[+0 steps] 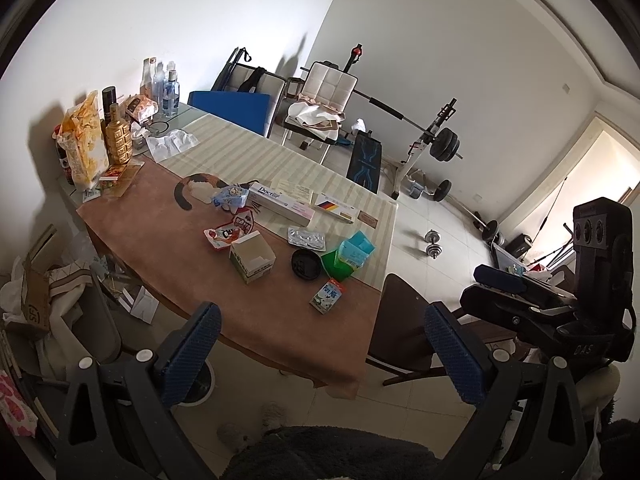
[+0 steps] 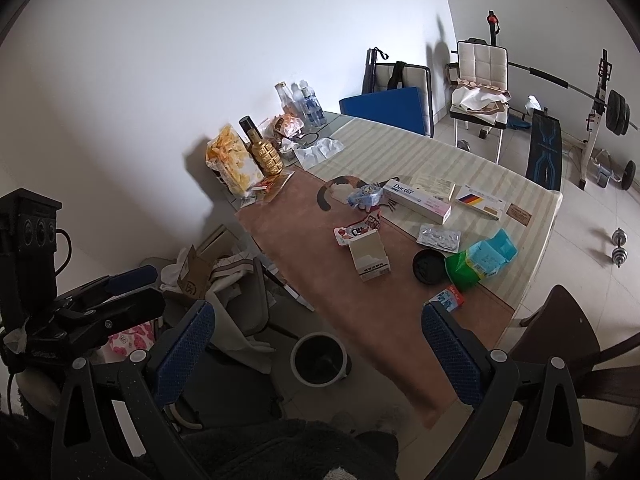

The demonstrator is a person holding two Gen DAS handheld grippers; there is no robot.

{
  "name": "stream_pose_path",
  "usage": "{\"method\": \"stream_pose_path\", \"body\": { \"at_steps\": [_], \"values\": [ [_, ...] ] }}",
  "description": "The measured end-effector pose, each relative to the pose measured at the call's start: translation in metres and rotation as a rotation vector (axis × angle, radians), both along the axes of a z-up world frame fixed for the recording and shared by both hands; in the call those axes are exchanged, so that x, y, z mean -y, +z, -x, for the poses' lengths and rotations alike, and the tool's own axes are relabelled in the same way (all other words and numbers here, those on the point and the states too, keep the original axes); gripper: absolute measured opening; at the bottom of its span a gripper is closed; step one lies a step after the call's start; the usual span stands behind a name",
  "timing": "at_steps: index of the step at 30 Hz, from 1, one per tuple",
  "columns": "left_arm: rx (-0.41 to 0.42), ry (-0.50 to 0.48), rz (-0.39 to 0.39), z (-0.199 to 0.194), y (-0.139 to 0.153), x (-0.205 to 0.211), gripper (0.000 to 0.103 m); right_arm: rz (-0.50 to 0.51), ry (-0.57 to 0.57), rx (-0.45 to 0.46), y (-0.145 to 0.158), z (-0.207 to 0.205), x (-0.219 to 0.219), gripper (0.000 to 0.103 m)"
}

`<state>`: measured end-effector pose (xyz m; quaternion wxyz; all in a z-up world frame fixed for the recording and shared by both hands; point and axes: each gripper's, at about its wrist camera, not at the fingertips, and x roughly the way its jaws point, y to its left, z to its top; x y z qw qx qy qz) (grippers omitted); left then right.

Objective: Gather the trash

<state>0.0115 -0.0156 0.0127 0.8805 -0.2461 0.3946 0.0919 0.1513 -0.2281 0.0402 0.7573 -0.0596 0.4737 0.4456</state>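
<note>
Litter lies on the table [image 1: 160, 236]: an open small carton [image 1: 252, 258], a black lid [image 1: 306, 264], a green and teal pack [image 1: 348, 254], a small milk box [image 1: 327, 295], a blister pack [image 1: 307, 239], wrappers [image 1: 224, 236] and a long toothpaste box [image 1: 280, 204]. My left gripper [image 1: 324, 354] hovers open and empty before the table's near edge. In the right wrist view my right gripper [image 2: 318, 354] is also open and empty, above a white-rimmed bin [image 2: 318, 360] on the floor by the table corner. The carton [image 2: 368, 256] and lid [image 2: 429, 266] lie well ahead of it.
Bottles [image 1: 166, 88], a gold bottle [image 1: 118, 136] and a snack bag [image 1: 86, 140] crowd the table's far left end. A dark chair [image 1: 404, 320] stands at the near right edge. Cardboard and cloth [image 2: 208, 276] pile up left of the table. A weight bench [image 1: 364, 156] and dumbbell [image 1: 432, 244] are beyond.
</note>
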Motion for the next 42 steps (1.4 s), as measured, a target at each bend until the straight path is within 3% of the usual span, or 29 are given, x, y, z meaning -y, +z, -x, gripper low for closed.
{"method": "stream_pose_path", "body": {
  "at_steps": [25, 29, 32, 35, 39, 42],
  "values": [
    [0.012, -0.028, 0.027, 0.003, -0.006, -0.003, 0.103, -0.005, -0.013, 0.002, 0.005, 0.003, 0.006, 0.103],
    [-0.016, 0.025, -0.044, 0.0, -0.01, -0.008, 0.103, -0.002, -0.049, 0.008, 0.005, 0.003, 0.007, 0.103],
    [-0.083, 0.114, -0.161, -0.007, -0.027, -0.02, 0.103, 0.022, -0.12, 0.031, 0.0, 0.001, 0.006, 0.103],
    [-0.153, 0.181, -0.209, -0.021, -0.056, -0.038, 0.103, 0.071, -0.203, 0.018, -0.016, -0.01, 0.005, 0.103],
    [-0.243, 0.241, -0.209, -0.045, -0.103, -0.062, 0.103, 0.132, -0.338, -0.068, -0.065, -0.045, 0.007, 0.103],
    [-0.33, 0.266, -0.134, -0.071, -0.142, -0.082, 0.103, 0.197, -0.429, -0.126, -0.107, -0.079, 0.009, 0.103]
  ]
}}
